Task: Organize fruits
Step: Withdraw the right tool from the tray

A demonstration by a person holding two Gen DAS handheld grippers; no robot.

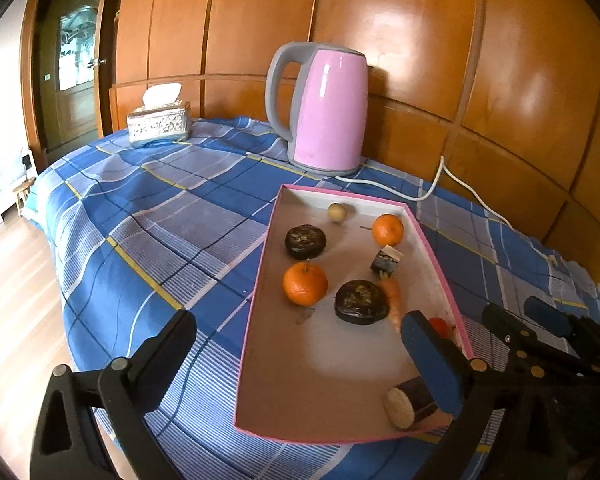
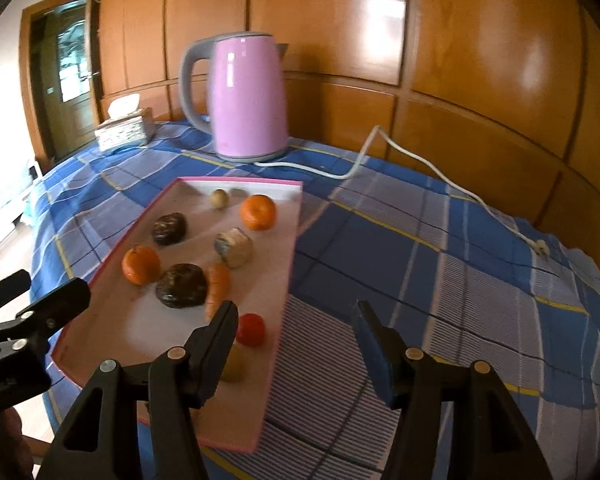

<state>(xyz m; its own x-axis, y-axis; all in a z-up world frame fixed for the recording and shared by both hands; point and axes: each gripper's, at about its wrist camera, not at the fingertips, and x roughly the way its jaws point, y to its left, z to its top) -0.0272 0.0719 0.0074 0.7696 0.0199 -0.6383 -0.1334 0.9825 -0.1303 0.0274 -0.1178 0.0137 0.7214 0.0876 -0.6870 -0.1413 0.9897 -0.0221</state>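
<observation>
A pink-rimmed tray (image 1: 260, 276) (image 2: 284, 280) lies on the blue plaid cloth. In it are two oranges (image 1: 305, 284) (image 1: 387, 230), two dark round fruits (image 1: 305, 241) (image 1: 361, 301), a carrot (image 1: 394, 298), a small red fruit (image 2: 251, 330), a small tan ball (image 1: 337, 212) and cut dark-skinned pieces (image 1: 386, 259) (image 1: 406, 402). My left gripper (image 1: 300, 350) is open and empty over the tray's near end. My right gripper (image 2: 294, 330) is open and empty over the tray's right rim, beside the red fruit.
A pink kettle (image 1: 324, 110) stands behind the tray, its white cord (image 1: 432, 188) trailing right across the cloth. A silver tissue box (image 1: 158, 122) sits at the back left. Wooden wall panels stand behind. The table edge drops to the floor on the left.
</observation>
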